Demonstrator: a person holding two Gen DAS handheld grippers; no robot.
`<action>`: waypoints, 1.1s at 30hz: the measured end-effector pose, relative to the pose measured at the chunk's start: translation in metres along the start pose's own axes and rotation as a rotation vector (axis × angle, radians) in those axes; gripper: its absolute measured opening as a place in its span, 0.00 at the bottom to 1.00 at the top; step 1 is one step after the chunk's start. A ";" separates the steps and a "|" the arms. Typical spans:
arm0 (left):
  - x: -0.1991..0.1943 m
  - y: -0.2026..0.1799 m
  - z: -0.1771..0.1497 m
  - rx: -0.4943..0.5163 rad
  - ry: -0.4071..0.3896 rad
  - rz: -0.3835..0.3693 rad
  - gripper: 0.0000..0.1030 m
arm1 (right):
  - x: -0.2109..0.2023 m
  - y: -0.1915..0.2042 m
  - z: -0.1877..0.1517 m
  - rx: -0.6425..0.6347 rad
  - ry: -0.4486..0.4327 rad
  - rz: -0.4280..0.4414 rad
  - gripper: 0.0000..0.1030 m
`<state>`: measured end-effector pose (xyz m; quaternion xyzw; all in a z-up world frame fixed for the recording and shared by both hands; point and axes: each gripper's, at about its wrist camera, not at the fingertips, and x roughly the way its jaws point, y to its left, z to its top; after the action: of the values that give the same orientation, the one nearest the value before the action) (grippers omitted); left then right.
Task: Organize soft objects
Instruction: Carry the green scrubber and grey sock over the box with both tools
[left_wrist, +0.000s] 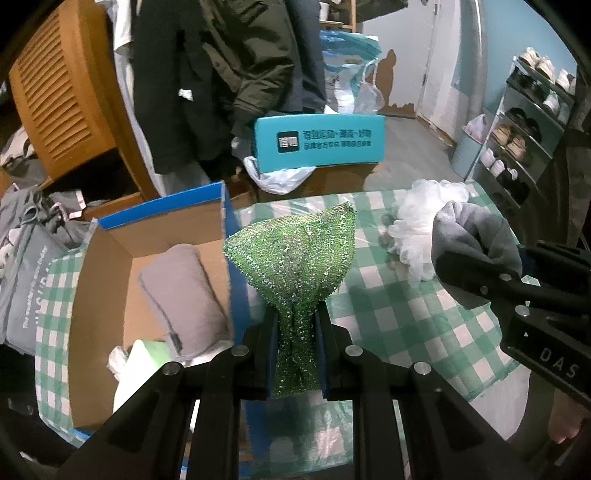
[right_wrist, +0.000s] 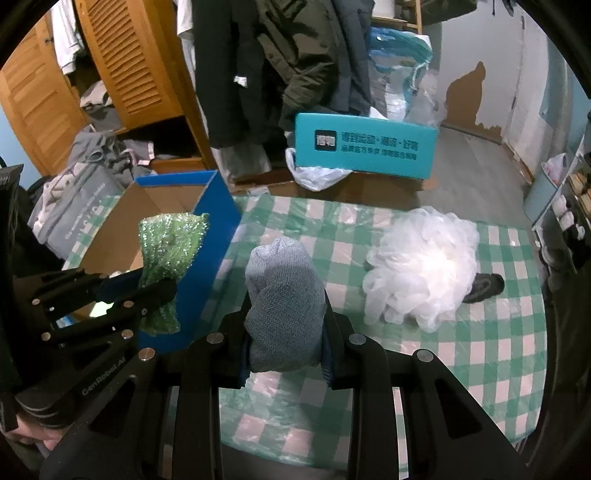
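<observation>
Across the lower middle of the left wrist view, the left hand-held gripper was clamped on a green sparkly scouring cloth, which fanned upward above the green-checked worktop. Only this view looked down into the open blue cardboard box at left of frame, where a folded grey towel lay over some white items I could not identify. At right of frame the right hand-held gripper was pressed onto a grey cloth.

Only the right wrist view showed that cloth's blue-grey knit bunched between the closed fingers, and a dark item lying just beside a white mesh bath puff in the right of frame. The left hand-held gripper appeared at left of frame, holding the green cloth in front of the box's near wall.

Beyond the worktop stood a teal printed box, hanging dark coats and a louvred wooden wardrobe; a shoe rack showed at the right edge of the left view.

Counted: two hand-held grippers, two held cloths, one puff, one towel.
</observation>
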<state>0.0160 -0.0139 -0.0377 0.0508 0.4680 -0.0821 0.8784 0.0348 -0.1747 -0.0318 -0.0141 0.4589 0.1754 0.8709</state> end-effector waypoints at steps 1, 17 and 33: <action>0.000 0.002 0.000 -0.003 0.000 0.001 0.17 | 0.000 0.003 0.001 -0.005 -0.002 0.004 0.27; -0.008 0.049 -0.009 -0.078 -0.011 0.028 0.17 | 0.011 0.056 0.022 -0.073 -0.012 0.070 0.27; -0.010 0.102 -0.021 -0.156 -0.007 0.086 0.17 | 0.032 0.111 0.034 -0.148 0.012 0.128 0.27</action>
<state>0.0125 0.0905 -0.0396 0.0021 0.4673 -0.0081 0.8841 0.0432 -0.0550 -0.0231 -0.0503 0.4496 0.2641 0.8518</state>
